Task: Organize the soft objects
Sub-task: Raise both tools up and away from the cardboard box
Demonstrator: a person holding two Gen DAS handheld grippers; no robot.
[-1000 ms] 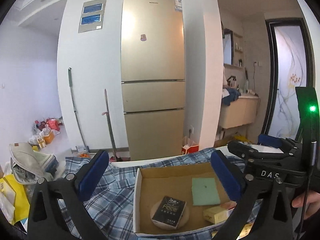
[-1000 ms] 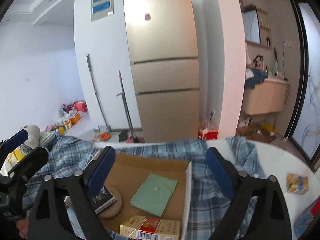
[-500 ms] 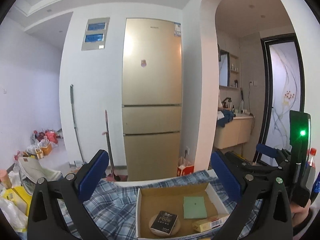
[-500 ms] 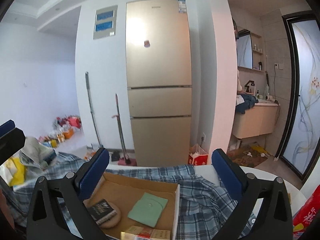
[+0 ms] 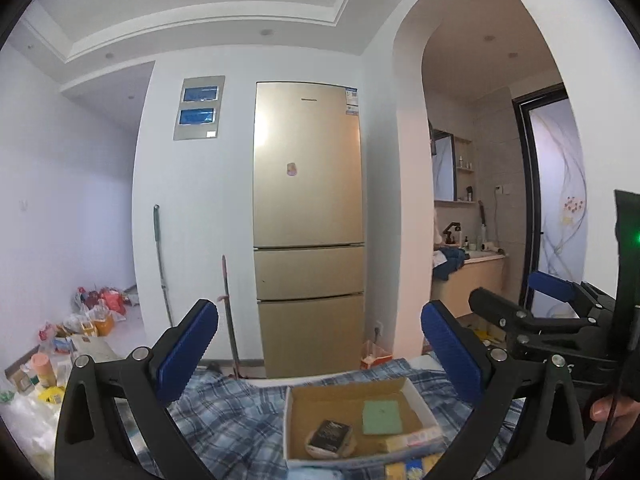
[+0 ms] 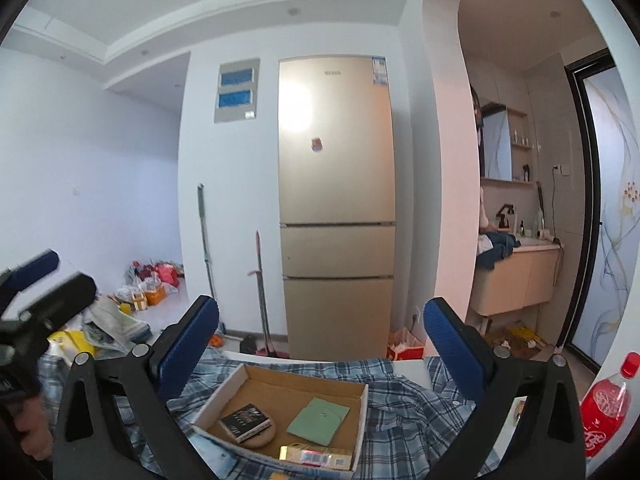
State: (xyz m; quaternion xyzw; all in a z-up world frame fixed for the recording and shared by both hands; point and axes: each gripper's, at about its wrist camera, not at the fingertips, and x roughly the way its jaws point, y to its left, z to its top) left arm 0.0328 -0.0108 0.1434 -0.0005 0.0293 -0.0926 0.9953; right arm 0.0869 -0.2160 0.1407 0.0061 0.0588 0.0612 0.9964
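Note:
A blue plaid shirt (image 5: pixel 236 424) (image 6: pixel 404 412) lies rumpled on the table under an open cardboard box (image 5: pixel 416 396) (image 6: pixel 352 424). Inside the box are a green cloth square (image 5: pixel 382 417) (image 6: pixel 318 419), a black packet (image 5: pixel 330 434) (image 6: pixel 245 421) on a round tan pad, and a yellow carton (image 6: pixel 316 455). My left gripper (image 5: pixel 320 356) hangs open above and behind the box, holding nothing. My right gripper (image 6: pixel 322 350) is open too, high over the box, and shows at the right of the left wrist view.
A gold fridge (image 5: pixel 308 224) stands against the far wall with two mops beside it. Bags and clutter (image 5: pixel 92 312) sit on the floor at left. A red-capped bottle (image 6: pixel 608 400) stands at the table's right edge. A vanity counter (image 6: pixel 516 276) is at right.
Both grippers have risen and tilted up, away from the box. The box and shirt now sit lower and smaller in both views, and the ceiling has come into sight.

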